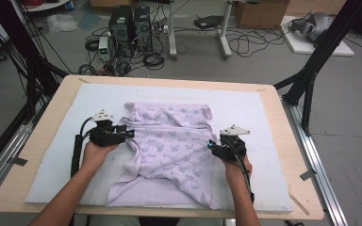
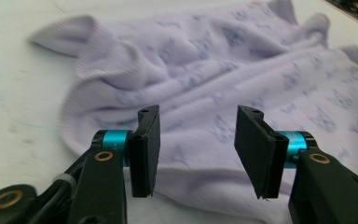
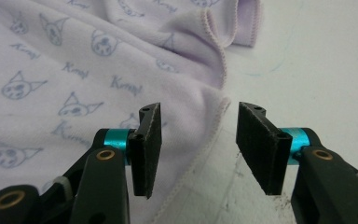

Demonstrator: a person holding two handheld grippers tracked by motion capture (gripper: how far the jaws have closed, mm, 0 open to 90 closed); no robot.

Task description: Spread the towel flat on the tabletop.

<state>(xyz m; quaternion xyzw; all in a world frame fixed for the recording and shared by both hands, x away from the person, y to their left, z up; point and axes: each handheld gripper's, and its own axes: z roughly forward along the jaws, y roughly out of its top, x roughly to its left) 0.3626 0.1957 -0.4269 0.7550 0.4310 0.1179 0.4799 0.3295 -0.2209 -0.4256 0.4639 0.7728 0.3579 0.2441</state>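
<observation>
A pale lilac printed garment [image 1: 169, 150] lay rumpled in the middle of the high view, spread over a white pad [image 1: 264, 113] that covered a wooden table [image 1: 47, 122]. The left gripper [image 1: 131, 133] sat left of centre, at the garment's left edge, its jaws standing apart with nothing clamped; in the left gripper view the folded cloth [image 2: 205, 84] filled the upper frame beyond the jaws. The right gripper [image 1: 210, 145] sat right of centre, at the garment's right edge, jaws likewise apart and gripping nothing; in the right gripper view the stitched hem [image 3: 214, 126] ran down between them over the pad [image 3: 307, 70].
</observation>
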